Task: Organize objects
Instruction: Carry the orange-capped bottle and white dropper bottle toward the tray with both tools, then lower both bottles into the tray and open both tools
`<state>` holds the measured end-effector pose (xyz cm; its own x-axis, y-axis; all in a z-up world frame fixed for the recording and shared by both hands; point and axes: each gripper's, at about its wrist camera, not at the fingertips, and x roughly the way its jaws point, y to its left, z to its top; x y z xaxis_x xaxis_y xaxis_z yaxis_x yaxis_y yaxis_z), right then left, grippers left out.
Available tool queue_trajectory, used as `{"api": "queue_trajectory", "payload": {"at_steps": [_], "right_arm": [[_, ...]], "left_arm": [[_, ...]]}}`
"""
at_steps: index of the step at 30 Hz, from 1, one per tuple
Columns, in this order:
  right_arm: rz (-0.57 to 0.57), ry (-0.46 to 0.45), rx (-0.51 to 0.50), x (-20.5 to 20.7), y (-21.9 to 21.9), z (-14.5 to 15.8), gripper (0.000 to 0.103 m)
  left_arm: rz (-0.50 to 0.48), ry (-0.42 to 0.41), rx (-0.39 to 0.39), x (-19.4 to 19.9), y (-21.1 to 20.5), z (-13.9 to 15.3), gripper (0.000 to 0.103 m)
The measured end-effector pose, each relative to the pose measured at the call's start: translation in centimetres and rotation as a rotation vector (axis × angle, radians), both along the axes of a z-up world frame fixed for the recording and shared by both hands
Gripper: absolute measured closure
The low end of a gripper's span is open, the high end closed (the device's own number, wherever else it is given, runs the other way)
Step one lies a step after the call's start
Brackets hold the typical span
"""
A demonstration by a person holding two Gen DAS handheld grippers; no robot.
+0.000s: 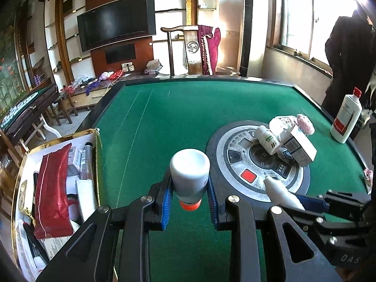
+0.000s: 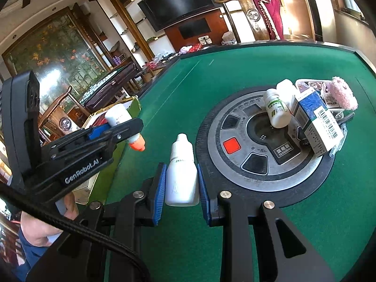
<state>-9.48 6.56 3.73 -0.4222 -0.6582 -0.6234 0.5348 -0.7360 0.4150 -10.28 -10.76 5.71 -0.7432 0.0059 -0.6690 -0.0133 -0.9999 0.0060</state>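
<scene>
My left gripper is shut on a white bottle with an orange cap. I hold it above the green felt, cap end towards the camera. An open gold-rimmed box lies just to its left. My right gripper is shut on a small white dropper bottle, nozzle pointing away, beside the table's round centre panel. The right wrist view shows the left gripper at left with its orange-capped bottle over the box edge. The dropper bottle also appears low right in the left wrist view.
On the centre panel lie a green-labelled white bottle, a blue and white carton, a plastic packet and a pink fluffy item. The box holds a red pouch and several packs. A red-capped white bottle stands at the right edge, by a person in dark clothes.
</scene>
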Motion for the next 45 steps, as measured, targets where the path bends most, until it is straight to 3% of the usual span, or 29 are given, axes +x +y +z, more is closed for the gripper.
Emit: {"api": "queue_trajectory", "payload": {"at_steps": [9, 20, 31, 38, 45], "right_arm": [[0.026, 0.003, -0.034, 1.8, -1.8, 0.5, 0.079], [0.123, 0.001, -0.059, 5.2, -7.1, 0.5, 0.079], [0.273, 0.025, -0.044, 7.6, -15.4, 1.8, 0.079], [0.312, 0.016, -0.004, 5.9, -21.1, 2.4, 0.079], [0.319, -0.022, 0.028, 3.3, -26.7, 1.2, 0.079]], "left_arm": [[0.025, 0.043, 0.045, 1.1, -1.7, 1.6, 0.080], [0.086, 0.064, 0.154, 3.9, -8.3, 3.1, 0.080], [0.195, 0.003, 0.017, 5.7, -16.9, 3.4, 0.080], [0.236, -0.069, 0.067, 2.9, -24.2, 2.6, 0.080], [0.281, -0.142, 0.103, -1.0, -28.3, 0.1, 0.080]]}}
